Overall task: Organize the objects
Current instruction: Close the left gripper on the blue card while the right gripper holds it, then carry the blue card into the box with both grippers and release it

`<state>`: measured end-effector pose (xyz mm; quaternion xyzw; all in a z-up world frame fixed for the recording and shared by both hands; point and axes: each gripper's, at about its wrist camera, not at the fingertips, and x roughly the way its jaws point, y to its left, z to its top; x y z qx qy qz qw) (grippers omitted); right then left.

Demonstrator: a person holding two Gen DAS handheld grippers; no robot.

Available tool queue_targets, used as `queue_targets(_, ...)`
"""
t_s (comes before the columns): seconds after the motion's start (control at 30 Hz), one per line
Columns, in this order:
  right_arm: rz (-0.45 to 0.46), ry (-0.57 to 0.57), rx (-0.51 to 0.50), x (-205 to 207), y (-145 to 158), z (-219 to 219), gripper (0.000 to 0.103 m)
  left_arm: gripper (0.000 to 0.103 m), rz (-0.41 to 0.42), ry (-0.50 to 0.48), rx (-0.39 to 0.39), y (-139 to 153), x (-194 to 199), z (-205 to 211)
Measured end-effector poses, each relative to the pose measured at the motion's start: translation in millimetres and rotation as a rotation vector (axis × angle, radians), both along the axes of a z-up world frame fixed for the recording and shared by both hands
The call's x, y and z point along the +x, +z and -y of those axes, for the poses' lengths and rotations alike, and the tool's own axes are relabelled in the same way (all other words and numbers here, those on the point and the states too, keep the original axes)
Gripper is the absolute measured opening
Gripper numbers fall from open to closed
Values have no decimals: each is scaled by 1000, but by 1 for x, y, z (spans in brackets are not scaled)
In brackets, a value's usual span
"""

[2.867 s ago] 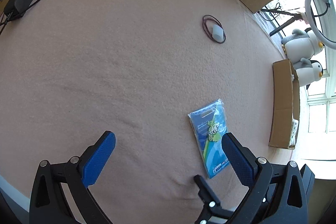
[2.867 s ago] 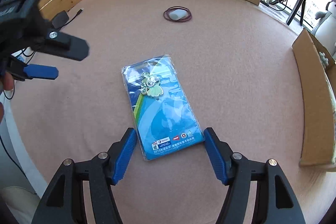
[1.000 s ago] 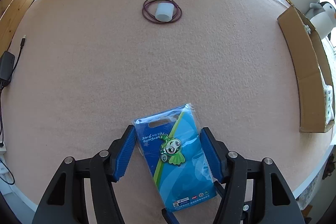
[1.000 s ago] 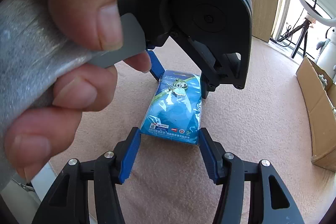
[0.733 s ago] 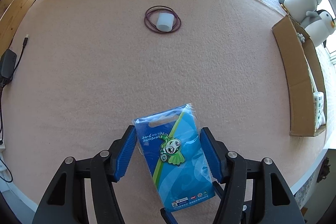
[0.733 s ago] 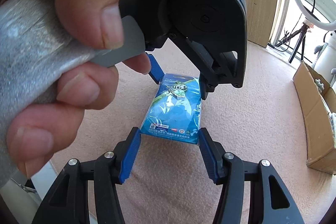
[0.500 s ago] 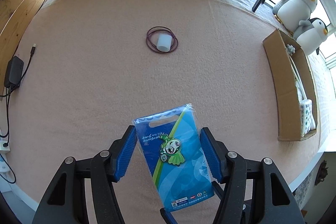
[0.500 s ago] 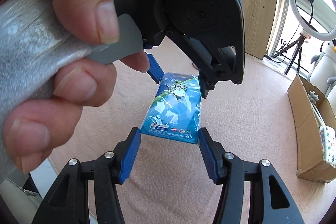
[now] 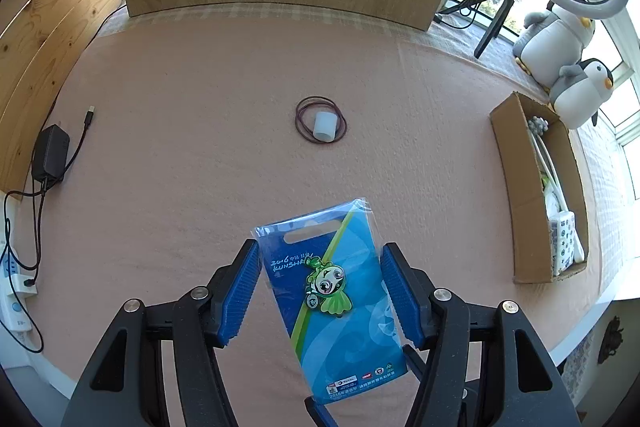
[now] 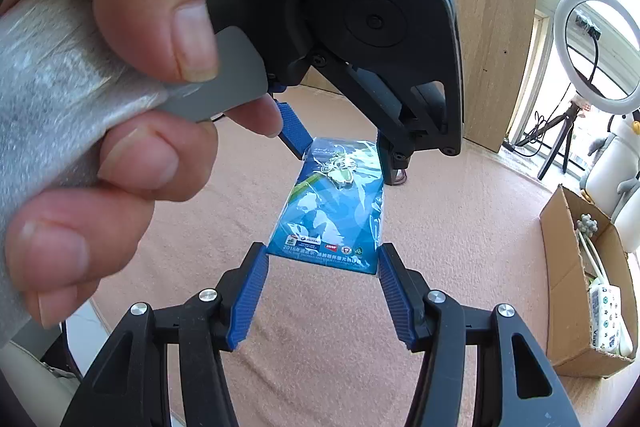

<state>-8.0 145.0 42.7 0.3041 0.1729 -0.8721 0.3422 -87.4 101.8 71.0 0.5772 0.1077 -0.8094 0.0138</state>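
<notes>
A blue plastic packet with a green mascot pin [image 9: 332,291] is held in the air above the pink table by both grippers. My left gripper [image 9: 320,291] is shut on its far end, blue pads pressing both long edges. My right gripper [image 10: 320,291] is shut on its near end; the packet also shows in the right wrist view [image 10: 336,211]. The left gripper's body and the hand holding it fill the upper left of the right wrist view. A small white cup inside a dark red cord ring [image 9: 322,126] lies mid-table.
An open cardboard box [image 9: 520,195] with white items stands at the right table edge, also in the right wrist view [image 10: 568,291]. A black power adapter with cable [image 9: 50,155] lies at the left. Two plush penguins [image 9: 560,43] and a ring light stand beyond the box.
Both grippers closed on the packet and have lifted it off the table. The table surface now looks farther away, with more of the back wall in view.
</notes>
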Motion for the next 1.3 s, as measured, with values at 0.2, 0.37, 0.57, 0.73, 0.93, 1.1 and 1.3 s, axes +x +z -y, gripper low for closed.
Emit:
queue_targets(0.2,-4,-11,-12,15,9,3,52,64,-12,-15,-9,-1,-10,-8)
queue_targets(0.37,-10,-42,-28,19,15,-4,52,64,-15,-49,-20,3,-16,-24)
queue_targets(0.57,-21,-94,-33,25,19,-20,52,64,-23,-110,-22,10,-21,-51)
queue_targets(0.73,-43,-154,-38,17,25,-42,52,64,-42,-180,-22,21,-30,-87)
queue_targets(0.93,-83,-240,-37,0,36,-79,52,64,-74,-277,-14,36,-44,-142)
queue_targets(1.1,-110,-324,-29,-15,42,-114,52,64,-92,-365,0,41,-56,-196)
queue_targets(1.3,-124,-431,-12,-31,44,-159,52,64,-95,-466,21,38,-68,-259)
